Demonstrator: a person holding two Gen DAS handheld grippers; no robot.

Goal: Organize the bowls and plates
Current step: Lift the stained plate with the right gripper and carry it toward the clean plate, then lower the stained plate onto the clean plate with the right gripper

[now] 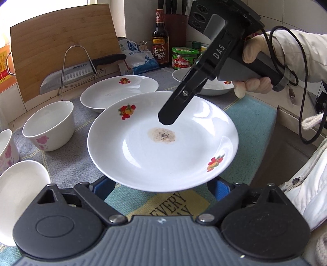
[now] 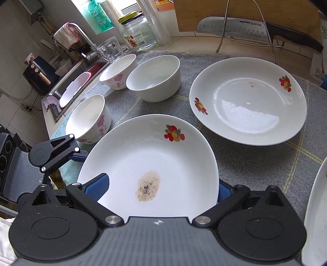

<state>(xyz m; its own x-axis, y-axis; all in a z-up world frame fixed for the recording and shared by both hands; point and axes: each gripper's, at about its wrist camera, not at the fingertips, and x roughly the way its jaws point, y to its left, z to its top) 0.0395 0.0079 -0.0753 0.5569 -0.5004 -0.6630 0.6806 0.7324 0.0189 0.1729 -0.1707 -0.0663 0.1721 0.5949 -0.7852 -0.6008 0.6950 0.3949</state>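
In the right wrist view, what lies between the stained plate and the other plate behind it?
Only bare grey mat separates the stained plate from the other plate, seen in the right wrist view.

Tiled kitchen walls (image 1: 139, 18), daylit window (image 2: 98, 12), steel sink (image 2: 67, 86) beside counter.

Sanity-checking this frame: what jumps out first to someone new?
A white plate with a brown speckled stain at its centre, front and middle. Behind it, a second fruit-print plate and flowered bowls on grey cloth. At the back, a large knife on a wire rack.
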